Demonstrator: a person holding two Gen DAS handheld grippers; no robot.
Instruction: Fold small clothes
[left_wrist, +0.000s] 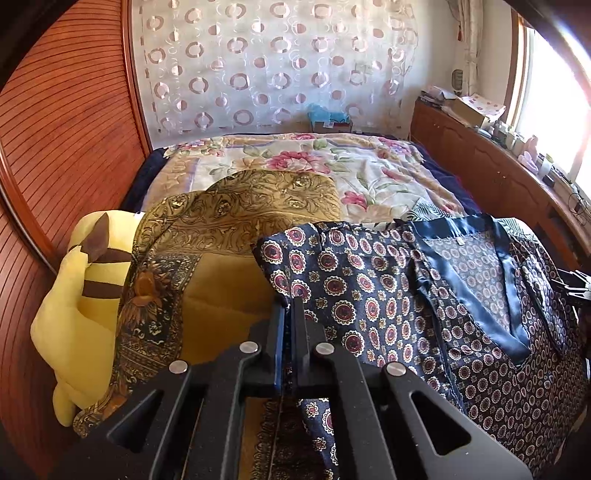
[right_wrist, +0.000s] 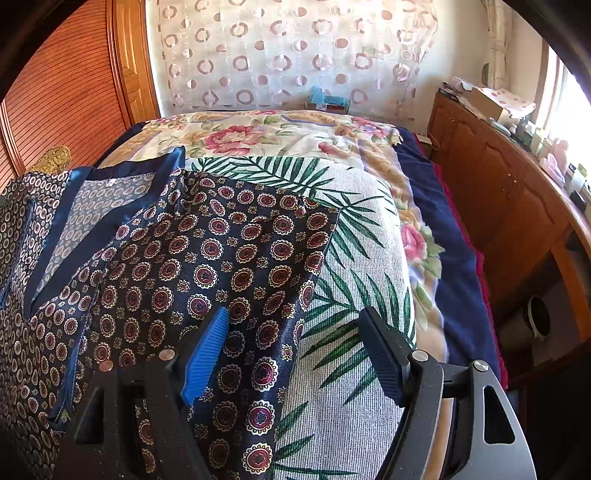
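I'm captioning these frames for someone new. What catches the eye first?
The navy medallion-print top with its satin V-neck, spread across the front, stands out first. The left gripper is shut on its sleeve edge, while the right gripper hangs open above the other sleeve. A yellow plush toy sits at far left, beside the gold paisley pillow.

I see a navy pyjama top (left_wrist: 388, 295) printed with red-and-cream round medallions, its collar trimmed in plain glossy blue satin. Under its left side lies a mustard-gold cushion (left_wrist: 221, 236) with dark scrollwork borders; under its right side, a white pillow (right_wrist: 354, 280) with green palm fronds. At the bed's left edge I make out a pale yellow plush toy (left_wrist: 85, 295) with brown stripes. The quilt (left_wrist: 295, 162) is cream with pink flowers. The right gripper (right_wrist: 291, 347) has one ribbed blue pad (right_wrist: 207, 354).
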